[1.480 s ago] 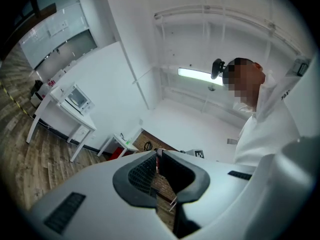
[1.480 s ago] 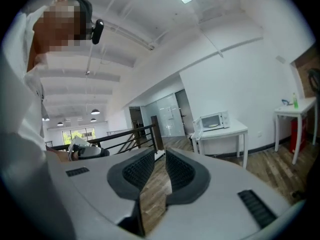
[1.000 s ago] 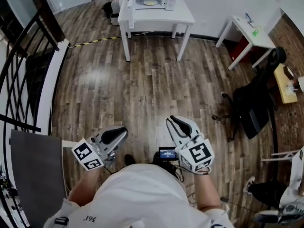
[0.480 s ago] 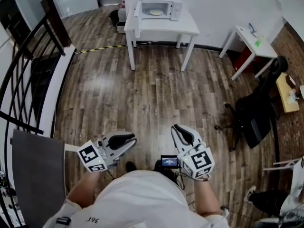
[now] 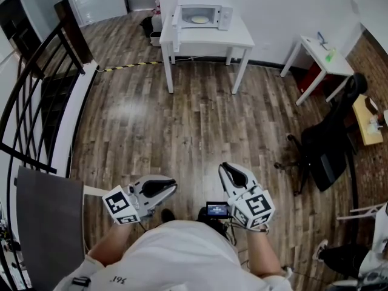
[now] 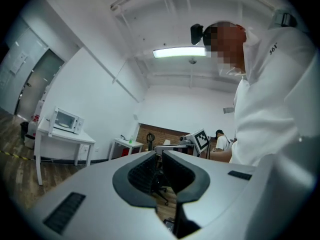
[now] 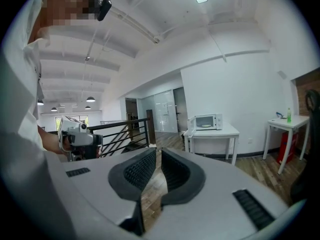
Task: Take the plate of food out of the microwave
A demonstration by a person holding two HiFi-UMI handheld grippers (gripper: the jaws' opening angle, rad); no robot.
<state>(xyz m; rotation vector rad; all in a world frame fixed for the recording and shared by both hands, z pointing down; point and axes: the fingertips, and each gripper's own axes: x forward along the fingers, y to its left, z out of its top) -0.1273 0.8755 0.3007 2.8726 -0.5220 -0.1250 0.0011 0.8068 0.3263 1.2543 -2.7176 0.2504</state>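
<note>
Narrow empty gap between left gripper [image 5: 171,186] jaws; likewise right gripper [image 5: 226,168], just closed narrower. Far ahead of jaws: microwave [image 5: 200,15], plate [image 5: 199,20] inside.

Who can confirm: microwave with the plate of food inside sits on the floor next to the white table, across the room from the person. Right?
Not quite. The microwave is not on the floor next to the white table; it stands on top of that table, as the head view shows. The rest holds: the plate of food is inside it, and it is across the room from the person.
</note>
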